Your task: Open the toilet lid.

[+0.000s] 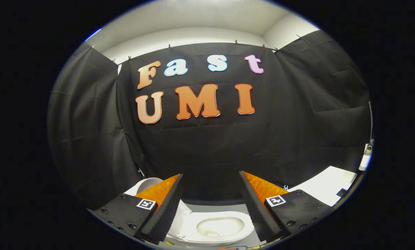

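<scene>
Gripper view: the tongs (211,205) are spread, pinching nothing. Between and below the fingers sits the toilet (221,227), bowl exposed; its lid (148,184) appears already raised, so little remains.

Black cloth wall (207,149) behind; white panel (327,189) at right; pale ceiling (200,19) overhead.

Your gripper (211,185) hangs with its two orange-and-black fingers (166,205) spread wide apart, gripping nothing, tips pointing forward.
</scene>
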A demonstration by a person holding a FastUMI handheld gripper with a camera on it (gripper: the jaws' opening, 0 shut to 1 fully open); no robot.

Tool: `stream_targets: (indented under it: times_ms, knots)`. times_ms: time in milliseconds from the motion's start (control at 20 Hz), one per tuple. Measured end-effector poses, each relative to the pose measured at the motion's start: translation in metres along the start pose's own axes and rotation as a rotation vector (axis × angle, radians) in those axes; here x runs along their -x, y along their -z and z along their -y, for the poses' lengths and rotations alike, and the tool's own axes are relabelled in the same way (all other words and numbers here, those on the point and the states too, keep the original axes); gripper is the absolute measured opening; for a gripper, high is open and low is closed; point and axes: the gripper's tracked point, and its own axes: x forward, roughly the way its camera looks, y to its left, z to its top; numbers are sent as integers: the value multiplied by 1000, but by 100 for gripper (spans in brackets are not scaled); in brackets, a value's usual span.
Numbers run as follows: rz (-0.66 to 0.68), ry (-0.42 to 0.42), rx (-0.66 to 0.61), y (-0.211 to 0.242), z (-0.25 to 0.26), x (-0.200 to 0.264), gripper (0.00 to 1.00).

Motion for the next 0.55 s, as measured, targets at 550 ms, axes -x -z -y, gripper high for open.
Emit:
stream_targets:
  times_ms: [550]
  knots:
    - [10,10,-6,-2,5,2,99]
